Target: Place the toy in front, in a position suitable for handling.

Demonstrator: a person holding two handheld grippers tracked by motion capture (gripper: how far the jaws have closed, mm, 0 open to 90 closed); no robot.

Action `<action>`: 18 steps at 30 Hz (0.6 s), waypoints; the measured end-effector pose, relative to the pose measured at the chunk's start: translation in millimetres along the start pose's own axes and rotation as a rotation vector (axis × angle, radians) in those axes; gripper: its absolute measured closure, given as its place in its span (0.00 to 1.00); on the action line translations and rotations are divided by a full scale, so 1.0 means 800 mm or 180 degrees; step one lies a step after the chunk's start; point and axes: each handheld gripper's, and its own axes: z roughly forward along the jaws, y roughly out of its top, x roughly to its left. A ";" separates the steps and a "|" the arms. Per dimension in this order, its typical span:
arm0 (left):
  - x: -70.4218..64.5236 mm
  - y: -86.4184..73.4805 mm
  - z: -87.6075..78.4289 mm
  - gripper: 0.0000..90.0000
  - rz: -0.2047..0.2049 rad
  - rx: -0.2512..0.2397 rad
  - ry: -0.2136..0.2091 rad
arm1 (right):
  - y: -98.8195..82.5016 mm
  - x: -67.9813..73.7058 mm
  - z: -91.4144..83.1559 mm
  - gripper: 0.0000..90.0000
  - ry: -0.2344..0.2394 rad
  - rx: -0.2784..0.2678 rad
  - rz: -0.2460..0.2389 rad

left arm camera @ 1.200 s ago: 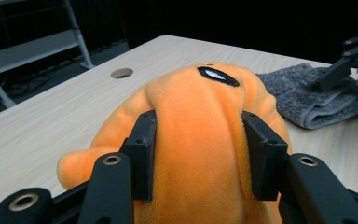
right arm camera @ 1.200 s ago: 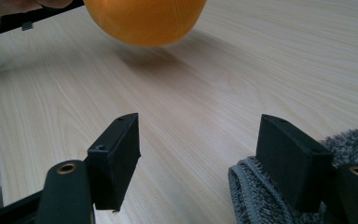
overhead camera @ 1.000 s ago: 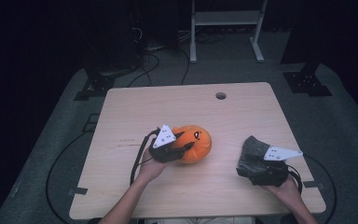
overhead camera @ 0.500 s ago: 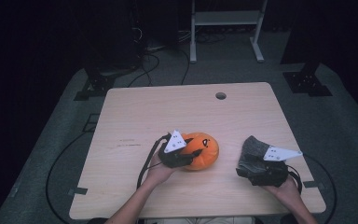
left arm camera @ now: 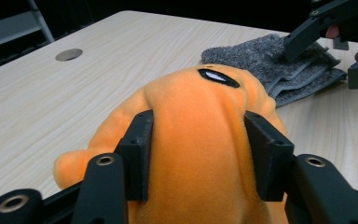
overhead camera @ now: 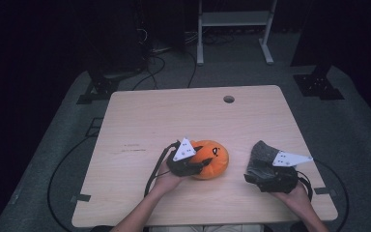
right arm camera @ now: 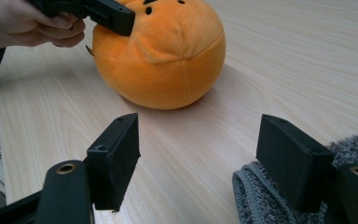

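An orange plush toy point(overhead camera: 213, 158) with black face marks rests on the wooden table point(overhead camera: 183, 116), near its front middle. My left gripper point(overhead camera: 196, 165) reaches it from the left. In the left gripper view its pads sit against both sides of the plush point(left arm camera: 200, 116), which bulges between them; the jaws have just been opening. A folded grey towel point(overhead camera: 261, 153) lies at the right front. My right gripper point(overhead camera: 266, 177) rests at the towel's near side, open with bare table between its jaws point(right arm camera: 205, 144). One pad lies over the towel's edge point(right arm camera: 265, 200).
A round cable hole point(overhead camera: 229, 99) sits near the table's far edge. A black cable point(overhead camera: 154, 170) trails from the left gripper toward the front edge. On the dark floor beyond the table stand a white frame point(overhead camera: 232, 19) and black stands.
The left hand has carried the plush a little to the right and toward the front edge. The right hand and the towel have kept still.
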 end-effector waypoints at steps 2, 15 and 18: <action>0.000 0.000 -0.003 0.45 -0.0007 -0.0003 -0.0023 | 0.001 0.000 0.000 0.32 -0.0015 -0.0024 0.0002; 0.027 -0.005 -0.054 0.11 -0.0043 -0.0196 0.0026 | 0.029 -0.019 -0.025 0.32 -0.0245 -0.0320 0.0106; 0.026 -0.010 -0.056 0.11 -0.0004 -0.0155 0.0021 | 0.034 -0.026 -0.027 0.32 -0.0329 -0.0286 0.0077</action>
